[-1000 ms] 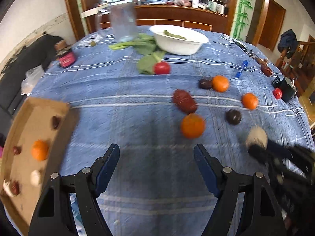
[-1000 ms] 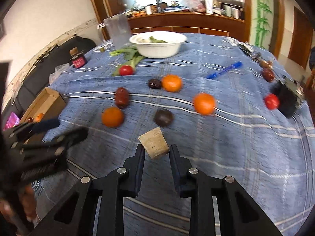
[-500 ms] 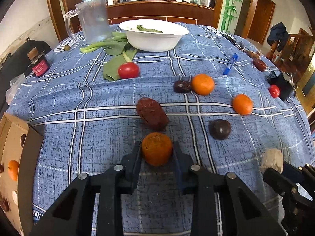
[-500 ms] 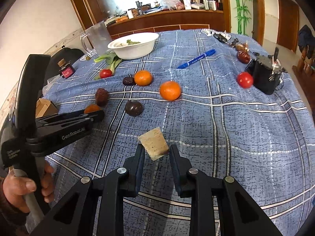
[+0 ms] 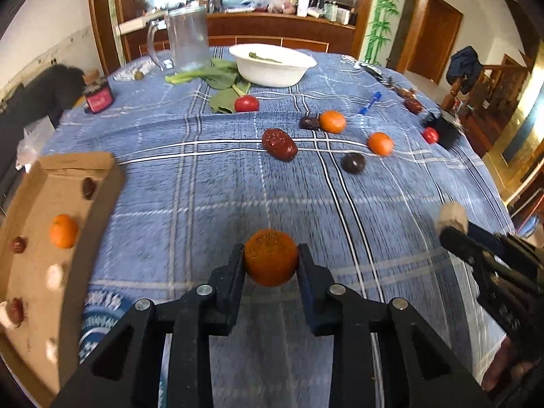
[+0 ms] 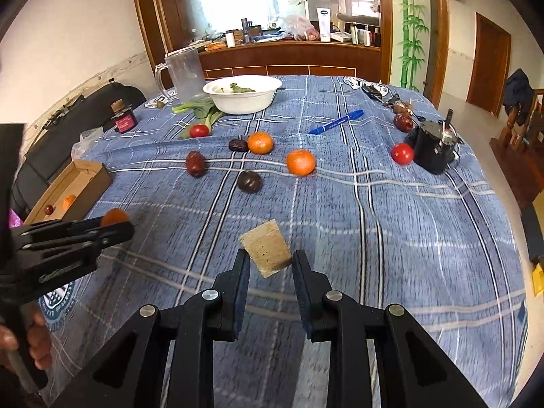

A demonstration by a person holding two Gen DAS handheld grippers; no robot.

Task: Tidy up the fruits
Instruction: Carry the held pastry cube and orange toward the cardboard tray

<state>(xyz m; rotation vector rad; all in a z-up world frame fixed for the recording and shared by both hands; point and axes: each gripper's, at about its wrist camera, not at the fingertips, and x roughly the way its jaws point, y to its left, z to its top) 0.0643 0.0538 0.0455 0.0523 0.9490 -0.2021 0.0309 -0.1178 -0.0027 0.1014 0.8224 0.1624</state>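
1. My left claw (image 5: pixel 271 259) grips an orange (image 5: pixel 271 257) between both fingers, above the blue cloth (image 5: pixel 204 187).
2. My right claw (image 6: pixel 271 261) is clamped on a cork (image 6: pixel 266 248), tilted in the fingers.
3. The box (image 5: pixel 73 166) sits just left, holding an orange and dates.
4. Two oranges (image 6: pixel 300 162) and a date (image 6: pixel 195 163) lie mid-table, well apart from both claws.
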